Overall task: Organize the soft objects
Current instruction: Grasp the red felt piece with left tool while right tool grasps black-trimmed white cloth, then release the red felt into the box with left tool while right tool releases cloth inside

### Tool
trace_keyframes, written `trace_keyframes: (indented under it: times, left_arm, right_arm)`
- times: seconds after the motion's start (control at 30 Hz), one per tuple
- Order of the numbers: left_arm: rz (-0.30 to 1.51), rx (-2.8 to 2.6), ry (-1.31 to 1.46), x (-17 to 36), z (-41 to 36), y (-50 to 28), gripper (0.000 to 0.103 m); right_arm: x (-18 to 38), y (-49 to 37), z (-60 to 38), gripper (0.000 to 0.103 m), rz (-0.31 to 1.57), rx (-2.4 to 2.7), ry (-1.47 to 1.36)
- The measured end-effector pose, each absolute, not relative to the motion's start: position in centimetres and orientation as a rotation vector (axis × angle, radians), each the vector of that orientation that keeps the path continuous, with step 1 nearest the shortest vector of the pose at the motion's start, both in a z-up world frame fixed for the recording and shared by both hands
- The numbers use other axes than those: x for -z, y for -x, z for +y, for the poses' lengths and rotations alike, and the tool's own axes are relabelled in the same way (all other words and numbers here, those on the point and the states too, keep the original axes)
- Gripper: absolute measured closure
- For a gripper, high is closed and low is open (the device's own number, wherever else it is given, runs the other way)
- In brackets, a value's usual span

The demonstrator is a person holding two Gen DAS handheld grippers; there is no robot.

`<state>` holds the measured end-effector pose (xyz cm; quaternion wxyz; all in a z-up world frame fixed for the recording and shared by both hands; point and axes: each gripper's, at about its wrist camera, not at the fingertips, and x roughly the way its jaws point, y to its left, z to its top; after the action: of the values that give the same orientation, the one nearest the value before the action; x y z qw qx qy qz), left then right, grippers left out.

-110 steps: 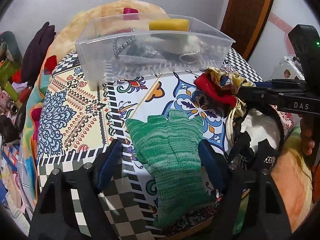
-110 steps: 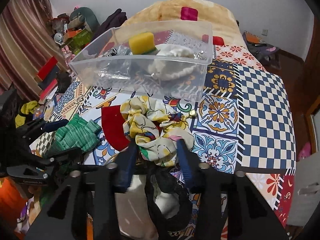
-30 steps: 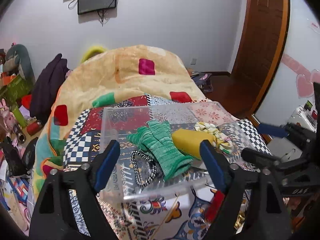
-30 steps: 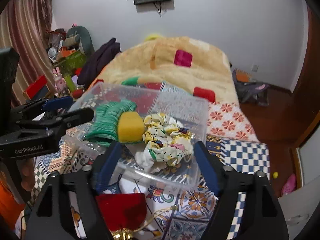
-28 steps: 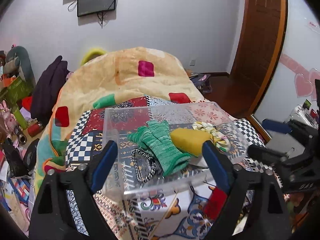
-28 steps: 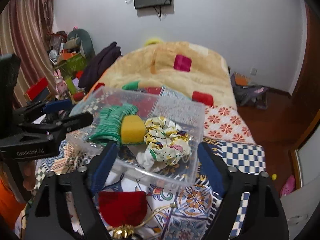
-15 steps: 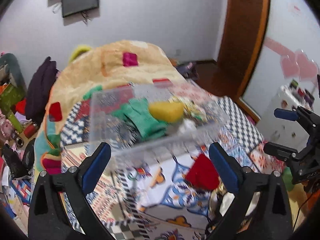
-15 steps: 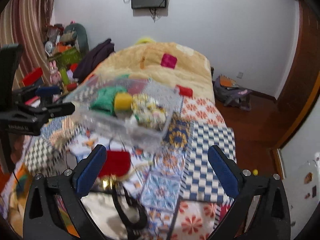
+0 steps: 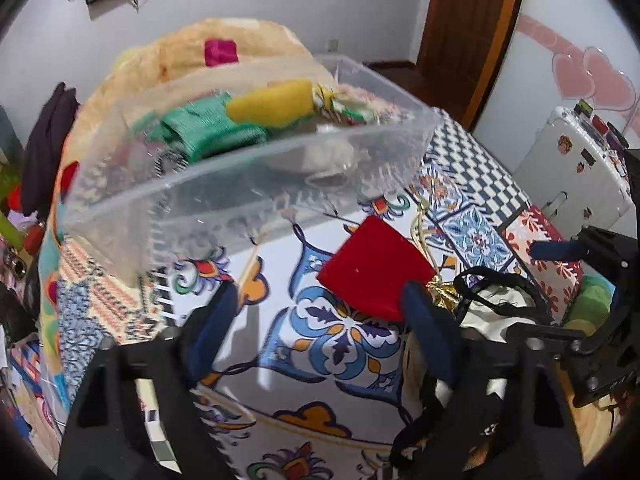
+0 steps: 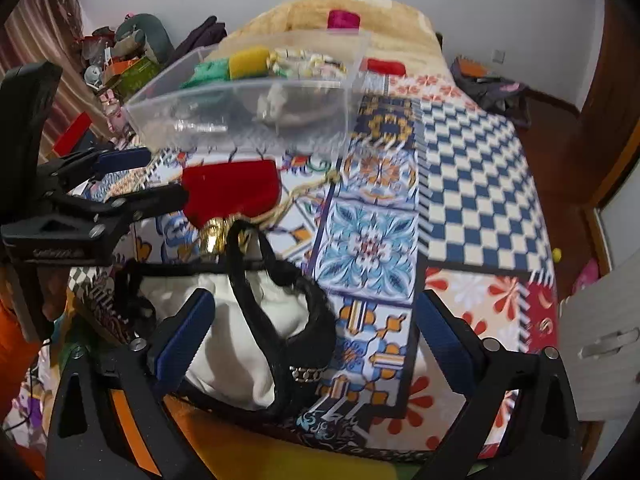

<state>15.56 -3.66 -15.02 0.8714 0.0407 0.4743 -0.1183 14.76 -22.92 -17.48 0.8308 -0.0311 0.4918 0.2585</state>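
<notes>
A clear plastic bin (image 9: 224, 196) (image 10: 256, 120) stands on the patterned bed cover and holds a green knitted glove (image 9: 204, 132) (image 10: 208, 72), a yellow sponge (image 9: 272, 102) (image 10: 248, 62) and a floral scrunchie (image 10: 308, 64). A red velvet pouch (image 9: 372, 268) (image 10: 232, 192) with a gold cord lies in front of the bin. A white cloth bag with black straps (image 10: 248, 332) (image 9: 496, 312) lies at the near edge. My left gripper (image 9: 320, 336) is open and empty, low over the cover beside the pouch. My right gripper (image 10: 312, 332) is open and empty over the white bag.
A beige blanket (image 9: 240, 48) with coloured squares is heaped behind the bin. Clutter and dark clothes (image 10: 132, 52) sit left of the bed. A wooden door (image 9: 468, 16) and white cabinet (image 9: 572, 172) stand to the right. The checkered cover (image 10: 472, 176) spreads right of the bin.
Both grippers have dropped from above the bin and pulled back toward the near edge. The glove and scrunchie, on the cover earlier, now lie in the bin.
</notes>
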Motion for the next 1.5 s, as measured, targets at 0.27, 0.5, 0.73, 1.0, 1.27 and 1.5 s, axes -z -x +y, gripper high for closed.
trace_keyframes:
  times: [0.27,0.5,0.73,1.0,1.27,1.5]
  left_arm:
    - [1.044,0.318,-0.047,16.6,-4.7,-17.0,0.062]
    - [1.027,0.355,-0.052,16.4,-5.1,-16.7,0.095]
    - [0.895,0.333,-0.040,13.2,-4.1,-14.5,0.100]
    - [0.734,0.262,-0.017,8.2,-1.4,-12.6,0.100]
    - [0.610,0.190,0.011,3.9,1.4,-12.3,0.100]
    - [0.563,0.160,0.059,1.6,3.4,-14.2,0.100]
  right_arm:
    - [18.5,-14.2,-21.8,0.052,1.087,-0.617,0.100]
    - [18.0,-13.0,-21.1,0.082,1.032,-0.616,0.138]
    - [15.5,-13.4,-21.6,0.086,0.916,-0.573,0.143]
    - [11.8,-14.9,-22.0,0.087,0.798,-0.546,0.103]
    - [8.0,-16.3,-21.4,0.087,0.663,-0.533,0.084]
    - [5.0,-17.8,-20.5,0.087,0.558,-0.538,0.030]
